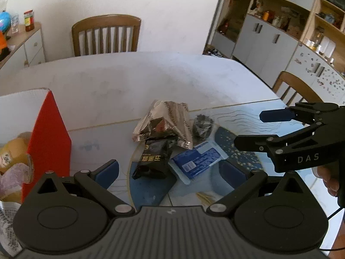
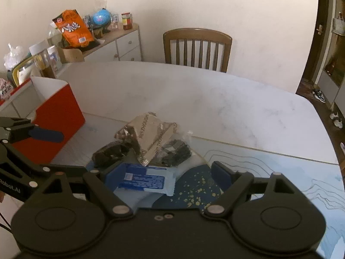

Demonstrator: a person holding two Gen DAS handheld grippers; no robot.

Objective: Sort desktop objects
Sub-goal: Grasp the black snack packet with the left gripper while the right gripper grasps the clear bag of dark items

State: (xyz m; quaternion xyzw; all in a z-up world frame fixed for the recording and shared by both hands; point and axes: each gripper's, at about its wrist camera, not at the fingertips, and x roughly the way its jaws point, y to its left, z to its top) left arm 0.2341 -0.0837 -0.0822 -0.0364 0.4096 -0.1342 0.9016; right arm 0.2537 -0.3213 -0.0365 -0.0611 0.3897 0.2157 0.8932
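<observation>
Both grippers hang over the near part of the desk (image 1: 151,79), and neither has anything in it. The left gripper (image 1: 172,168) stands wide open above the black snack packet (image 1: 153,161) and the blue-and-white wrapped packet (image 1: 197,161), pads clear of both. The right gripper (image 2: 170,176) is spread just as wide, the blue-and-white packet lying below its gap, untouched as far as I can tell. Behind those two sits a crumpled silver foil wrapper (image 1: 163,122) with a small dark packet (image 1: 201,126) just beside it (all four bunched together on the blue patterned mat (image 1: 239,146)). At the desk's left edge stands a red-and-white box (image 1: 48,133), snack bags inside.
</observation>
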